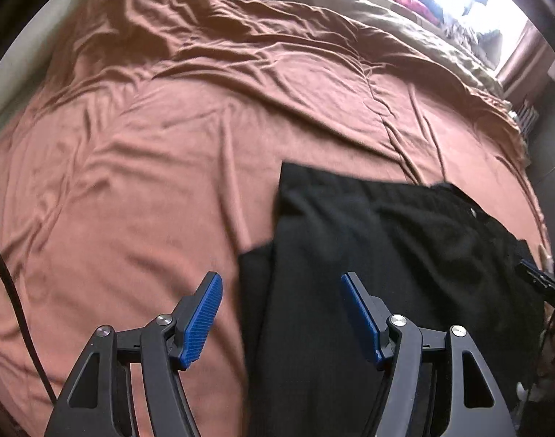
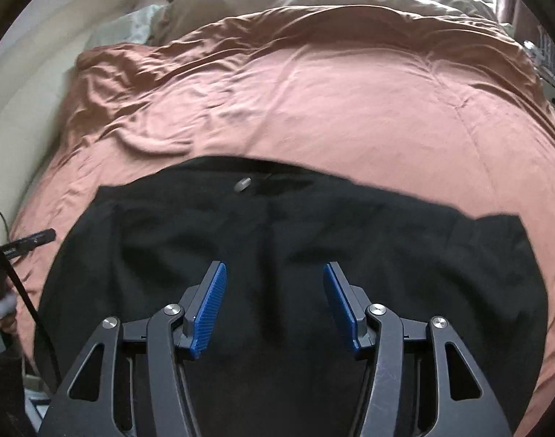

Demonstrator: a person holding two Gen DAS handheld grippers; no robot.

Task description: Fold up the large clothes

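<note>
From the left wrist, the left gripper (image 1: 281, 284) stands with its jaws apart and nothing between them. Its two blue ribbed pads (image 1: 201, 324) sit at the lower middle of the frame on black linkage arms with silver pivot pins. The gripper points steeply down, above the left edge of the black garment (image 1: 386, 273). That garment lies in the lower right of the frame: dark, matte cloth with a straight upper edge and a folded layer stepping out at its lower left. A small pale button shows near its upper right. It rests on a rust-brown bedspread (image 1: 168, 164), soft and heavily creased, which fills most of the view. A tan duvet (image 1: 350, 3) lies bunched along the top, under glaring window light. A dark cable (image 1: 11, 291) runs down the left edge.

From the right wrist, the right gripper (image 2: 275, 284) is also parted, its jaws somewhat narrower, with no cloth pinched between the blue pads (image 2: 208, 313). It tilts downward over the middle of the black garment (image 2: 313, 225), which spreads wide across the lower half of the frame, its far edge curving across the middle. A small grey button (image 2: 242, 183) sits near that edge. The bedspread (image 2: 350, 109) stretches beyond, smoother at the right and rumpled at the upper left. Whether the pads touch the cloth cannot be told.
</note>
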